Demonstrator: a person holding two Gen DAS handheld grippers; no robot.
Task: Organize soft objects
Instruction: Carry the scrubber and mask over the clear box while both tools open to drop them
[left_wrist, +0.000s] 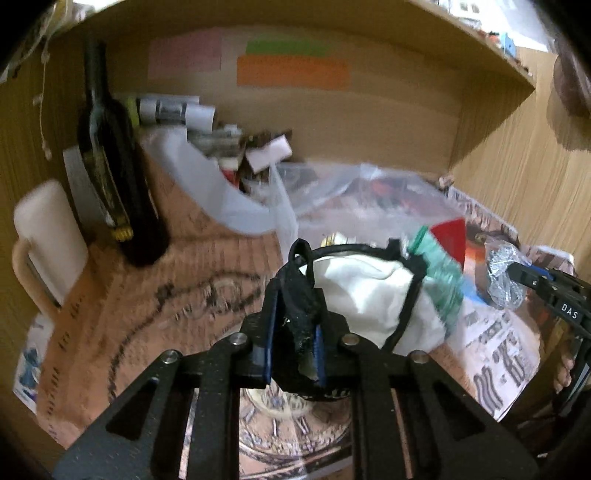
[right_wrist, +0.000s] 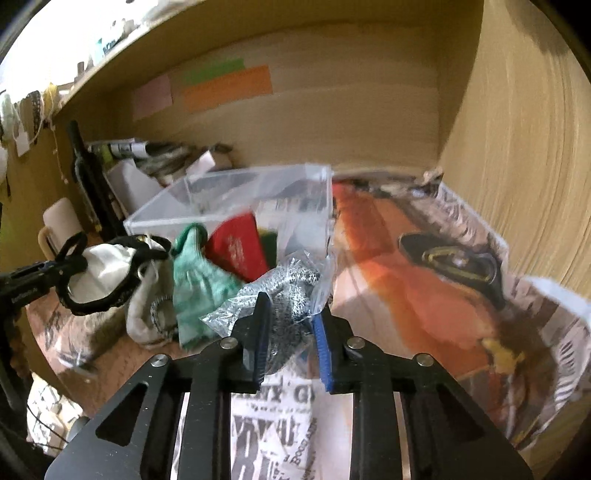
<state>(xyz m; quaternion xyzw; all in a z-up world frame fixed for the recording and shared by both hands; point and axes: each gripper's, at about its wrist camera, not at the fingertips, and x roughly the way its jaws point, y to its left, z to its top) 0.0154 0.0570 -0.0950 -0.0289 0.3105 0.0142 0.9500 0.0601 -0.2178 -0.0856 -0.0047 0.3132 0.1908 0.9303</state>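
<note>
A home desk nook: wine bottle (left_wrist: 110, 177), mug (left_wrist: 48, 240), newspaper (right_wrist: 480, 258) lining.

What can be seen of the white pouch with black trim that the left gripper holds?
The white pouch looks like soft fabric, edged with a black cord-like trim that ends in a loop. The left gripper is shut on that black trim, holding the pouch off the paper-covered surface. It hangs slack and wrinkled, close beside a green cloth. Whether anything is inside cannot be told.

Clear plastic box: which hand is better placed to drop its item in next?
Probably the right: its tongs grip the bagged silver scrubber directly before the clear plastic box; the left tongs hold the black-trimmed white cloth farther aside.
</note>
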